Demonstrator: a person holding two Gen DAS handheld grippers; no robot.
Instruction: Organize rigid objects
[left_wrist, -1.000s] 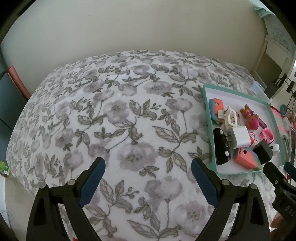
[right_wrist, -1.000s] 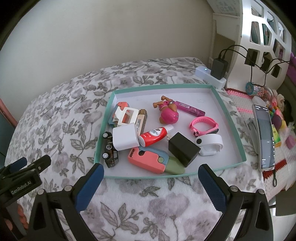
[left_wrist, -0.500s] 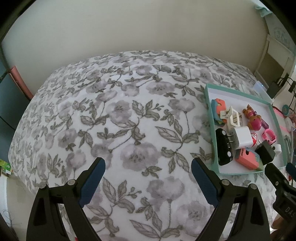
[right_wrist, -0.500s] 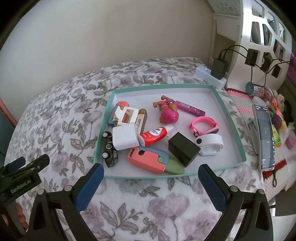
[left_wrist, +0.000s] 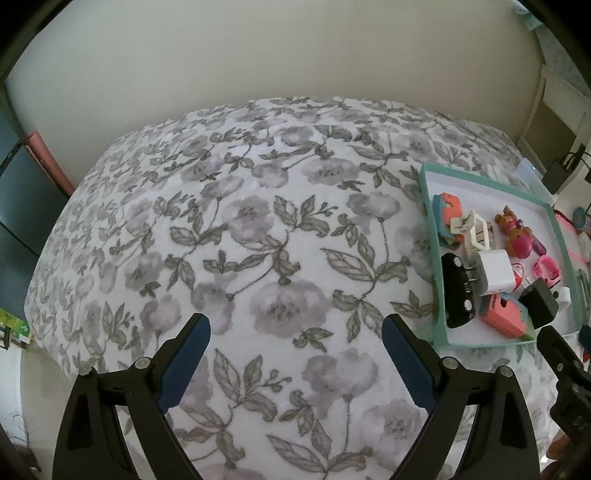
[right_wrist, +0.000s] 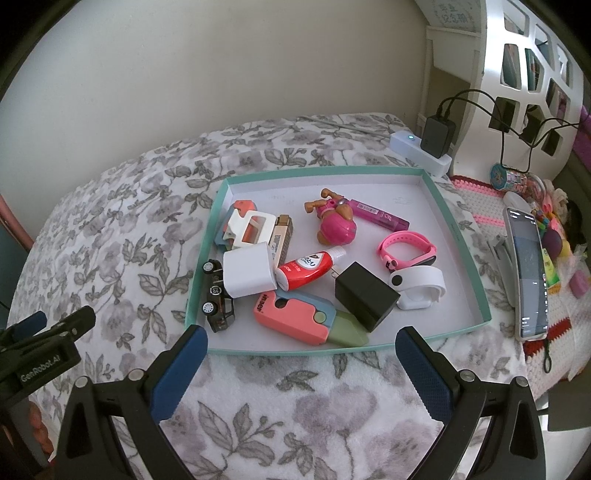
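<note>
Surface: a bed under a soft, fleecy blanket (left_wrist: 258, 229) printed with grey flowers and leaves. On it, near the right edge, lies a shallow rectangular tray (right_wrist: 476, 258), teal rim, white matte floor, card-like.

Tray contents, all hard-bodied:
- white cube charger (right_wrist: 248, 271), glossy, rounded corners, leaning over a black toy car (right_wrist: 218, 295)
- black cube charger (right_wrist: 365, 295), matte, prongs toward the red squeeze tube (right_wrist: 308, 267)
- coral, blue and green plastic case (right_wrist: 295, 314), just beside the black charger
- pink toy pup figure (right_wrist: 334, 225), next to a magenta stick (right_wrist: 380, 218)
- pink wristband (right_wrist: 406, 251), looped, touching a white band holder (right_wrist: 417, 286)
- white plastic clip (right_wrist: 251, 229) on top of an orange-blue piece.

A phone (right_wrist: 528, 273) rests off the tray on a crocheted mat.

Left hand-held gripper (left_wrist: 295, 350): blue ribbed pads spread apart, nothing between them, over bare blanket, well left of the tray. Right hand-held gripper (right_wrist: 301, 363): pads spread apart, empty, just short of the tray's near rim.

Versus 1.0 s ago: the left view has drifted slightly, the tray sitting a little lower in frame; right view and tray contents unchanged.
</note>
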